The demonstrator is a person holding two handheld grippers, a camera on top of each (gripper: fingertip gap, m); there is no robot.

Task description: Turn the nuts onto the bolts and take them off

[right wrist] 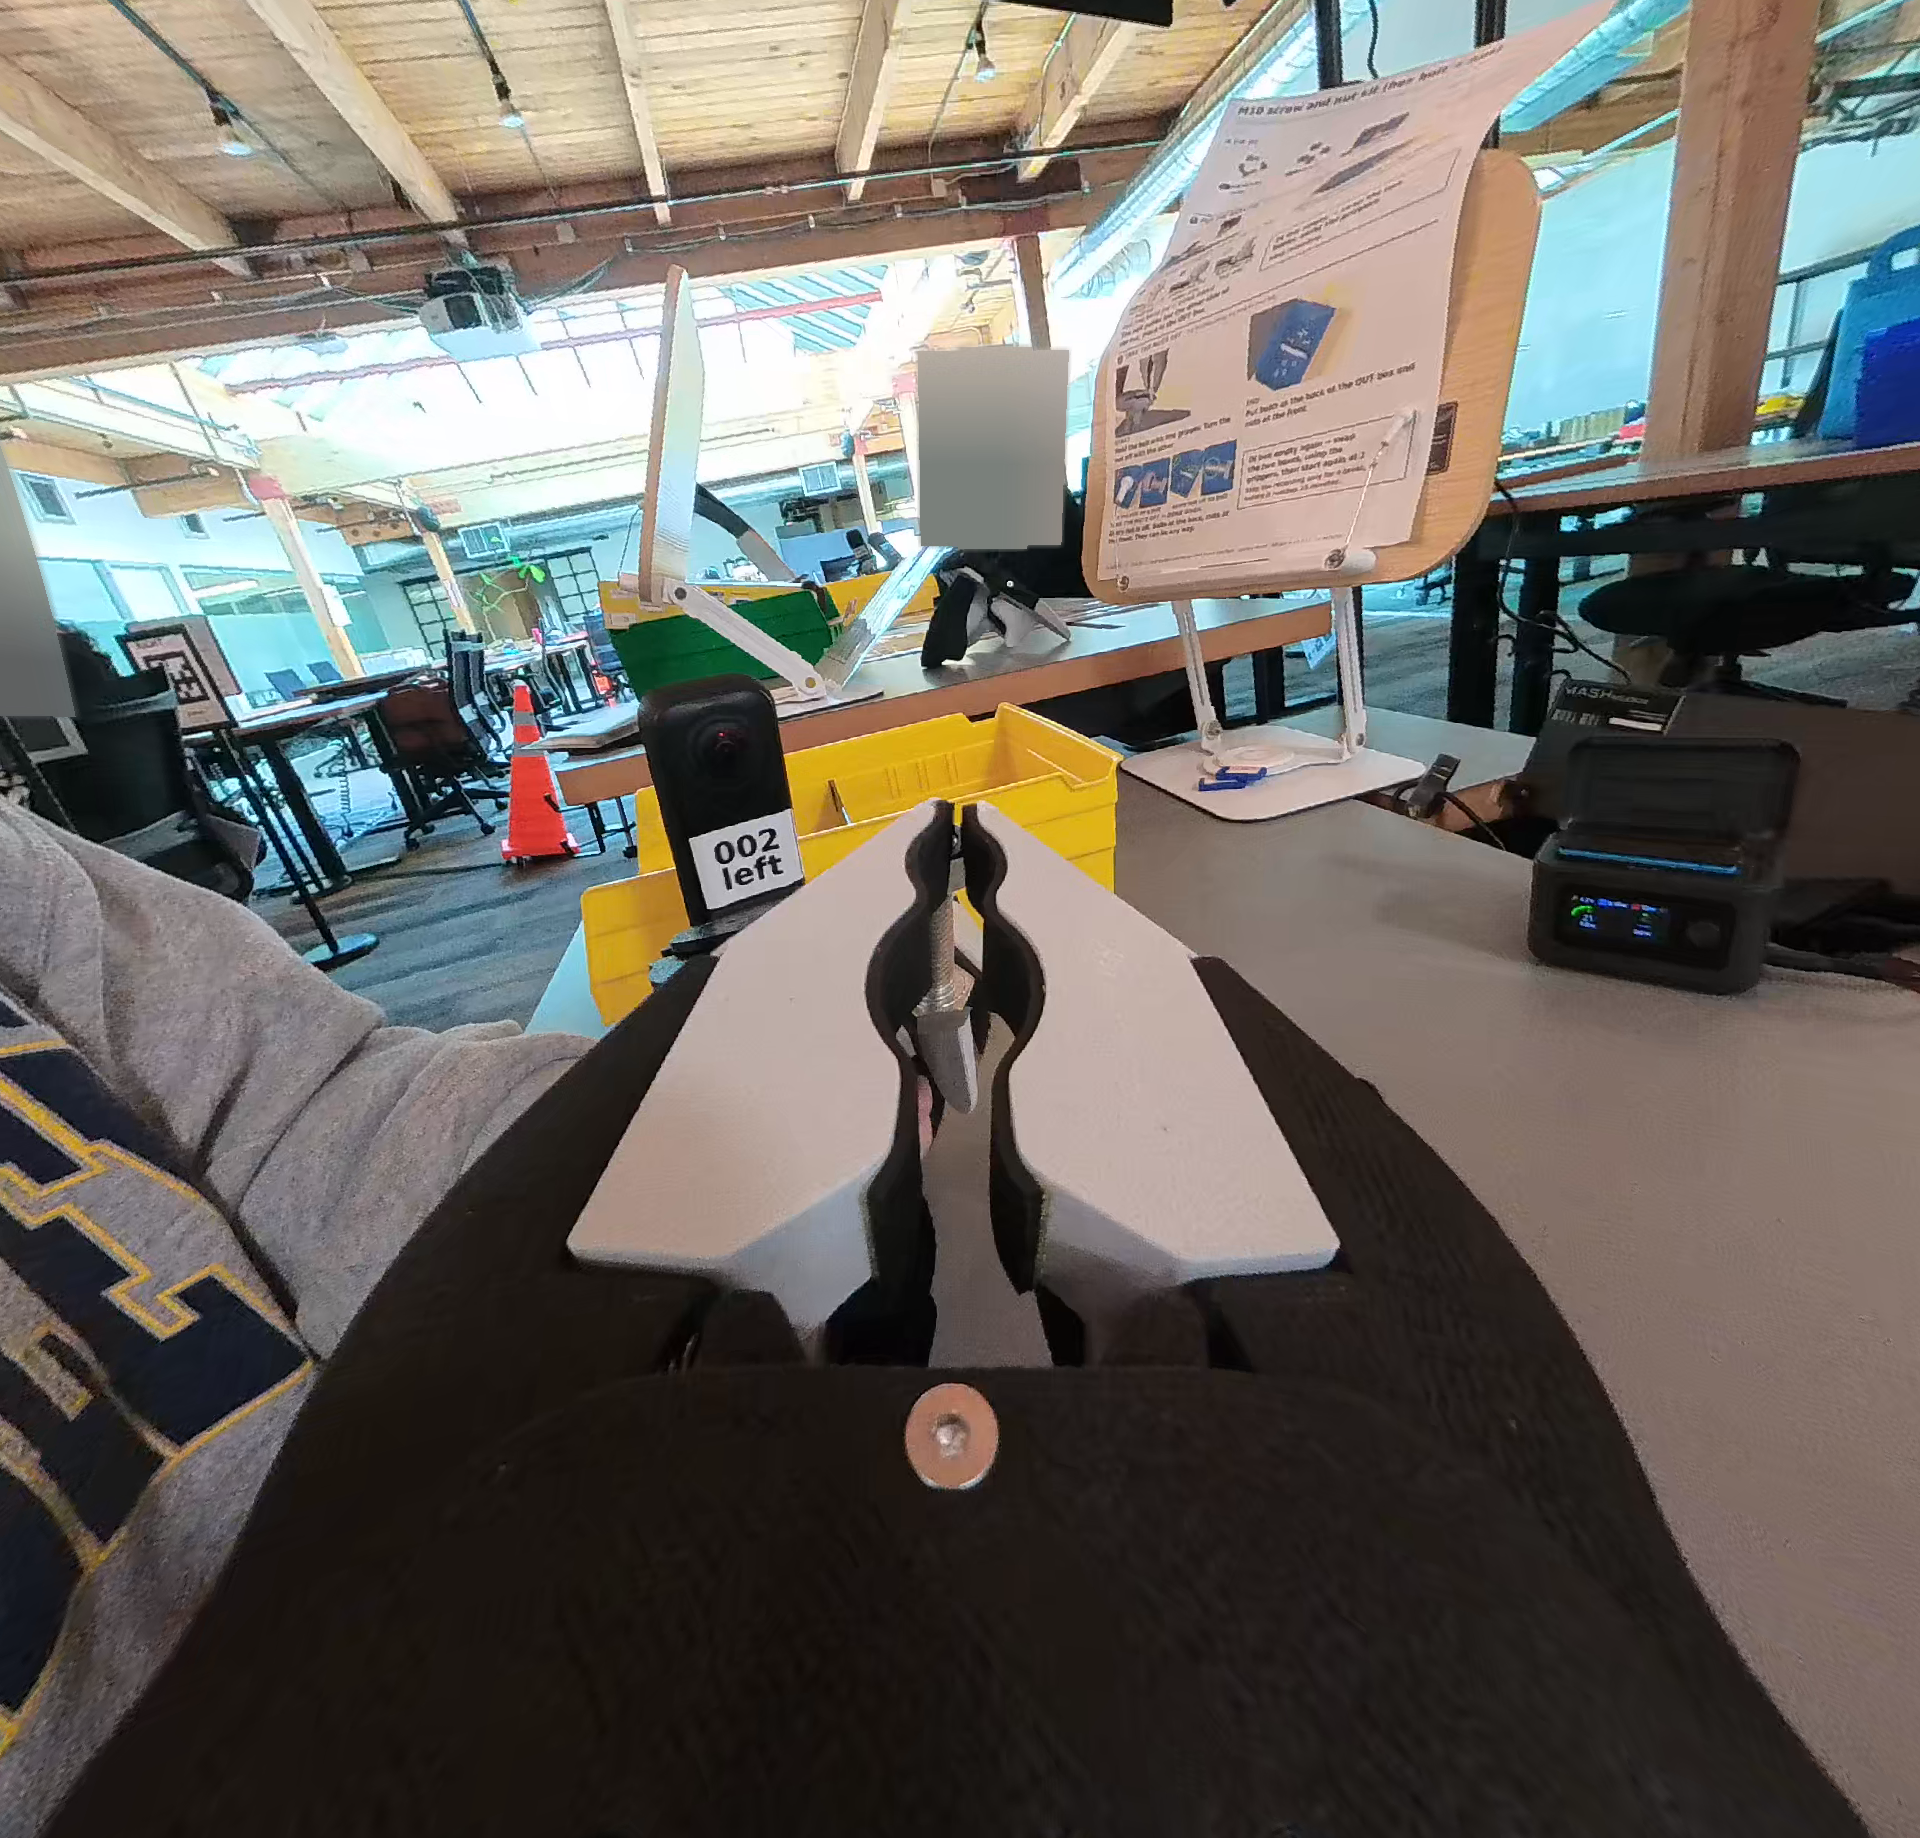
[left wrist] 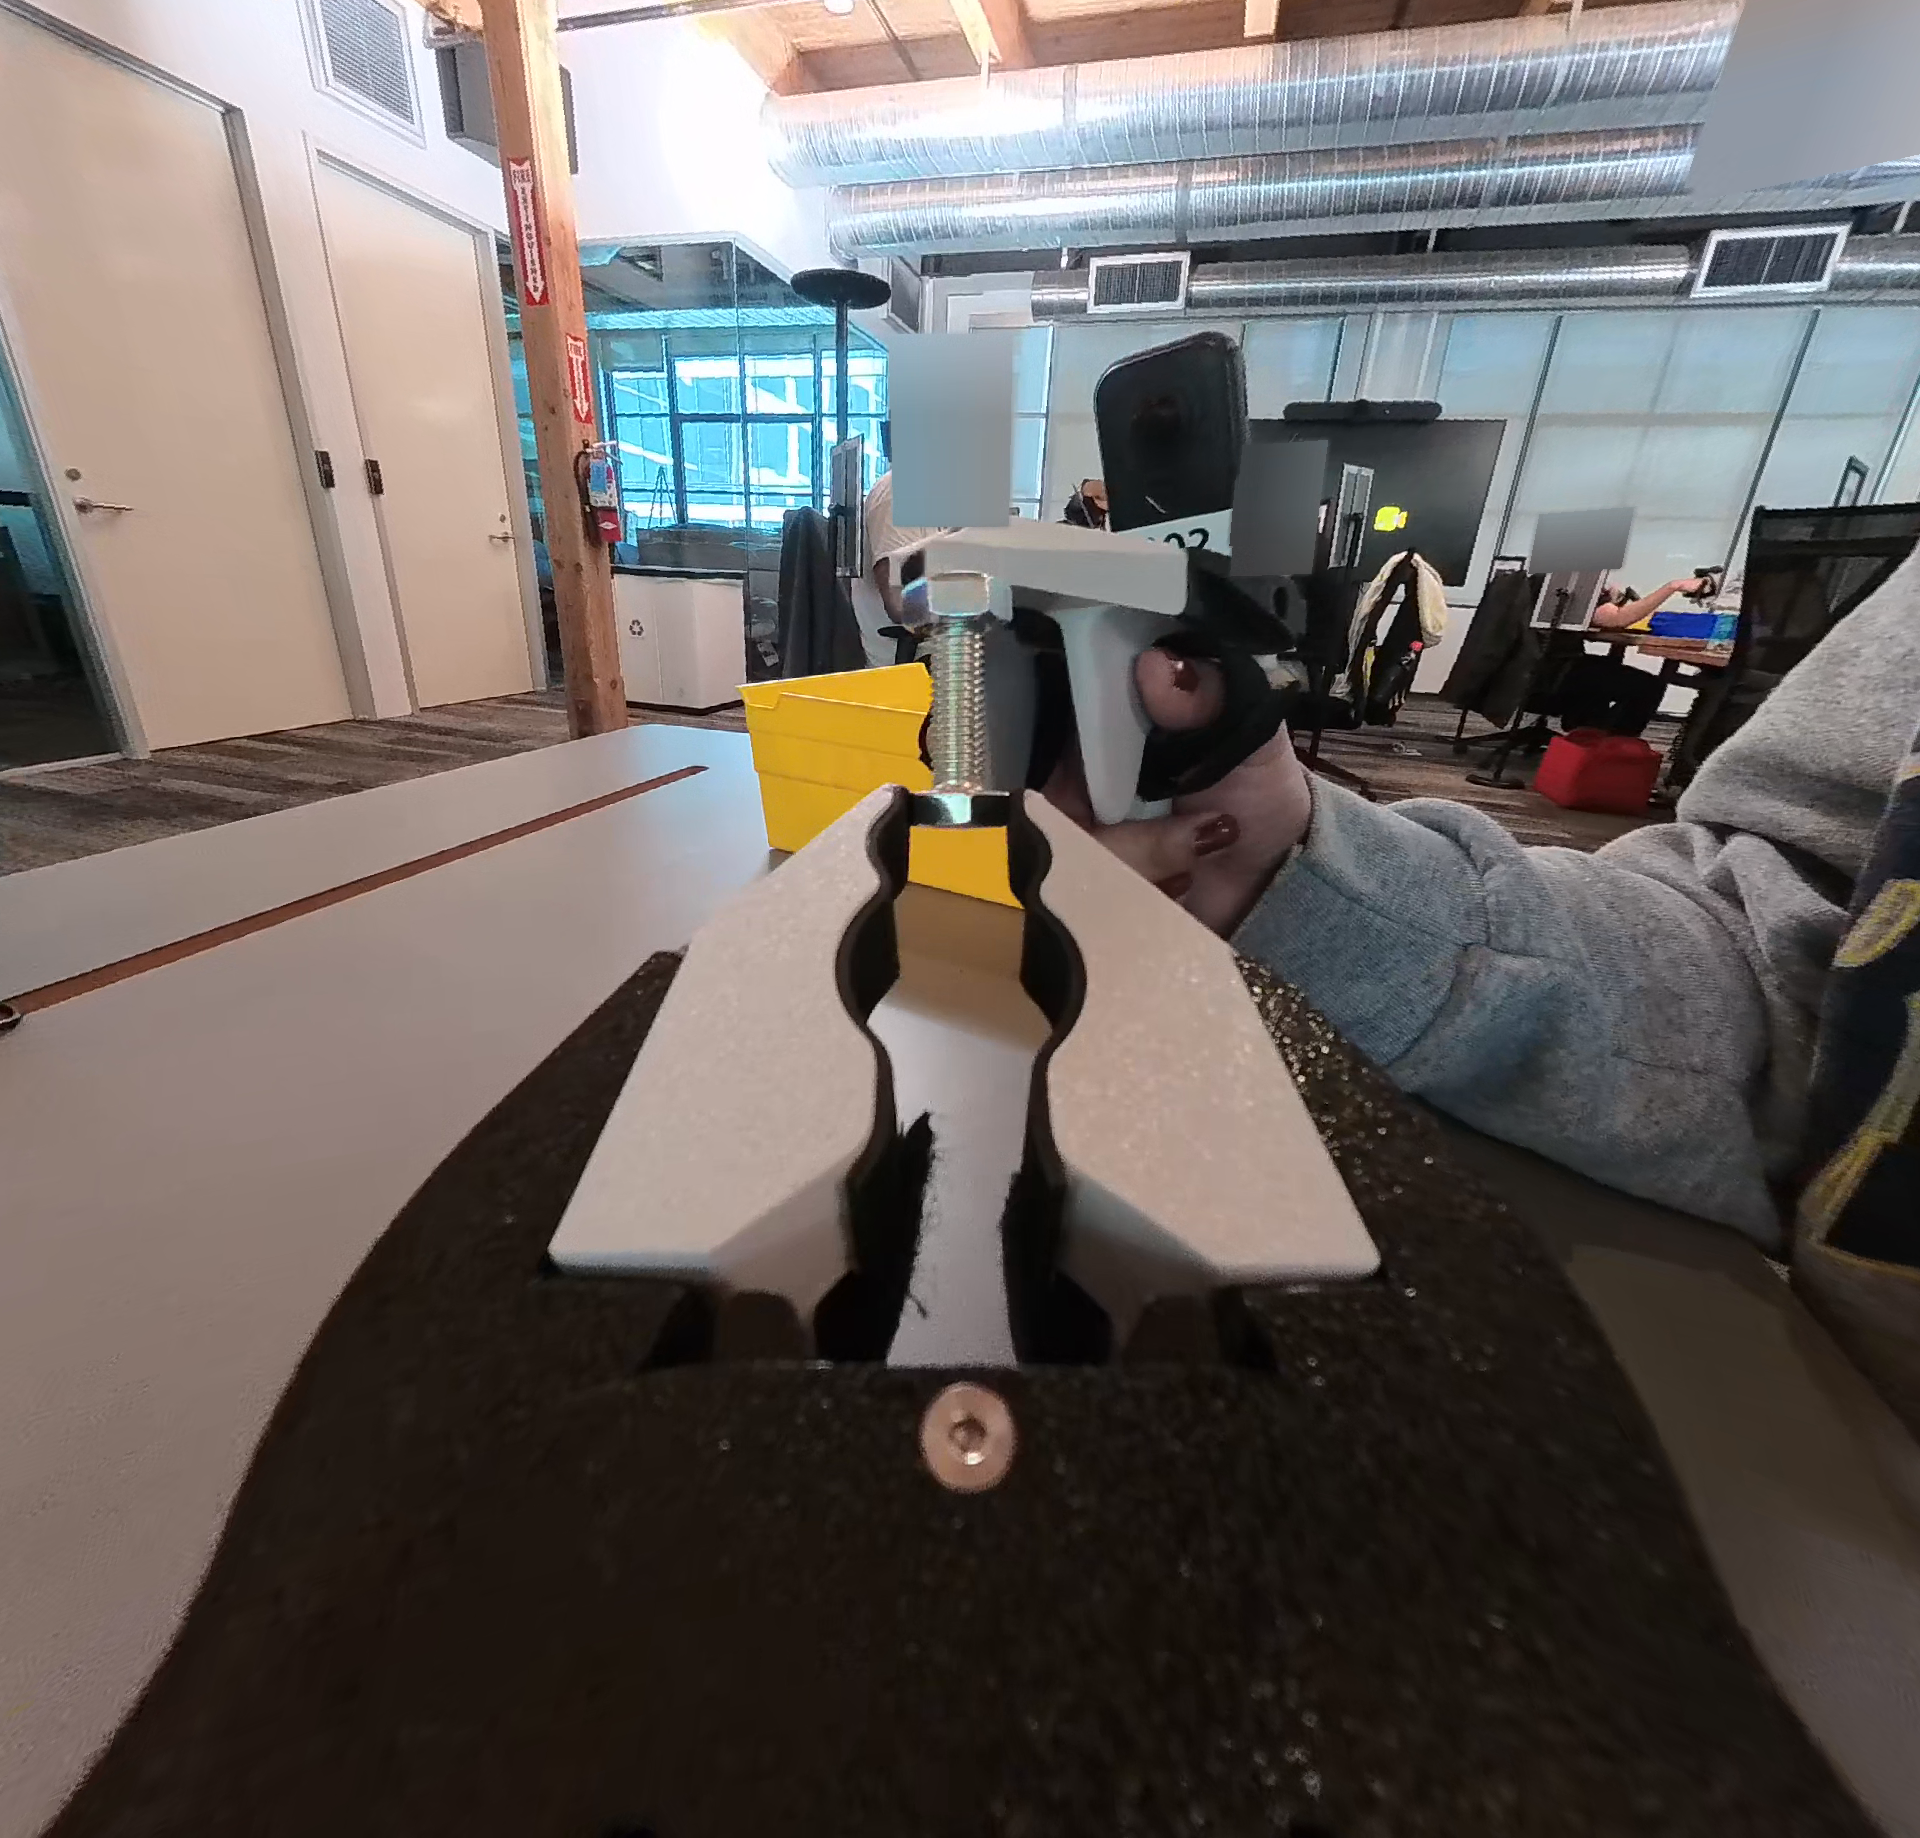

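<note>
Left wrist view: my left gripper (left wrist: 961,812) clamps the bolt (left wrist: 960,713) by its head, shaft upright, in front of the yellow bin (left wrist: 842,749). My right gripper (left wrist: 961,583) pinches the nut (left wrist: 958,595) at the shaft's top end — right wrist view shows those tips (right wrist: 954,832) nearly together.

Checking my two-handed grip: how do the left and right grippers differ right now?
The left gripper clamps the bolt by its head; the right gripper clamps the nut at the thread's top end. The left gripper's fingers stand wider apart; the right gripper's nearly meet. Both grip at the fingertips, on one upright bolt.
</note>
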